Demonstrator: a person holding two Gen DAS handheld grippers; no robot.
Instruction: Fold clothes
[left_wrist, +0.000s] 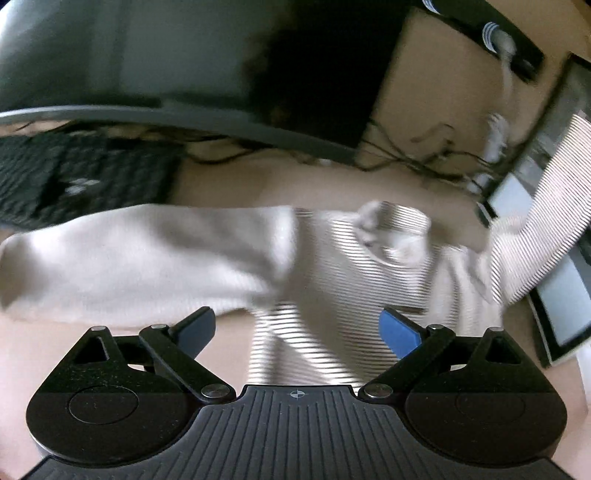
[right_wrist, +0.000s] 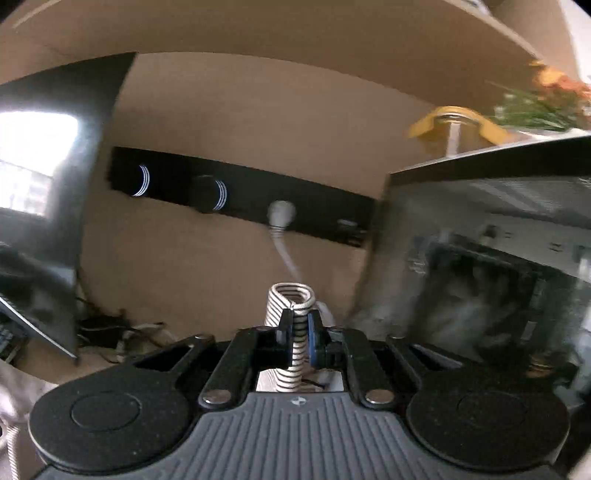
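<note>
Striped garment on the desk

The cream, black-striped garment (left_wrist: 332, 266) lies spread and rumpled across the beige desk, one sleeve lifted at right, its fabric doubled over.

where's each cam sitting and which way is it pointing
Left wrist: sits on the open left gripper, tilted down over the striped garment on the desk, keyboard behind.
Right wrist: sits on the right gripper, facing the wall's black power strip; its fingers pinch striped fabric.
Shared: the striped garment and power strip.
</note>
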